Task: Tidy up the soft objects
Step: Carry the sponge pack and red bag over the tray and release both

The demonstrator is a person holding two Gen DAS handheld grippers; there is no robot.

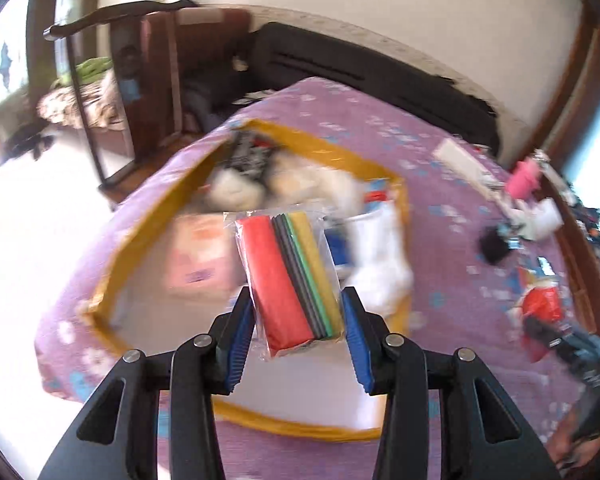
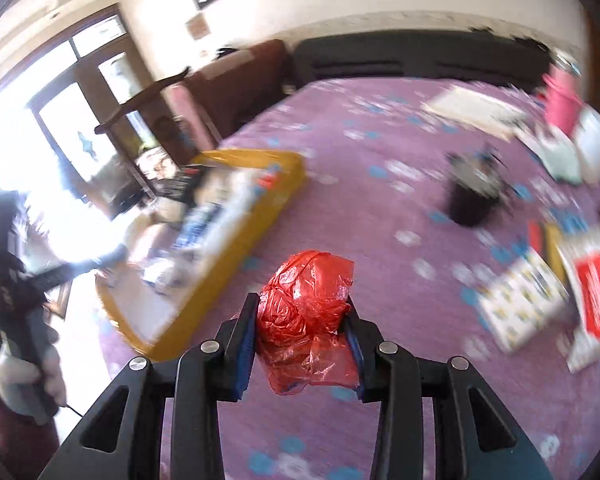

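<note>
Between the left gripper's (image 1: 298,322) jaws, a clear-wrapped pack of coloured foam sheets (image 1: 290,276) is pinched, hanging over the yellow-rimmed storage bin (image 1: 148,220), likely for dropping in. Right gripper (image 2: 302,332) jaws clamp a crumpled red plastic bag (image 2: 306,304) above the purple bedspread (image 2: 380,184).

Both tongs, left tongs (image 1: 298,330) and right tongs (image 2: 302,332), share one build: black angular linkage arms, silver round pivot screws, and ribbed blue pads (image 1: 238,344) lining each finger's inner face.
</note>
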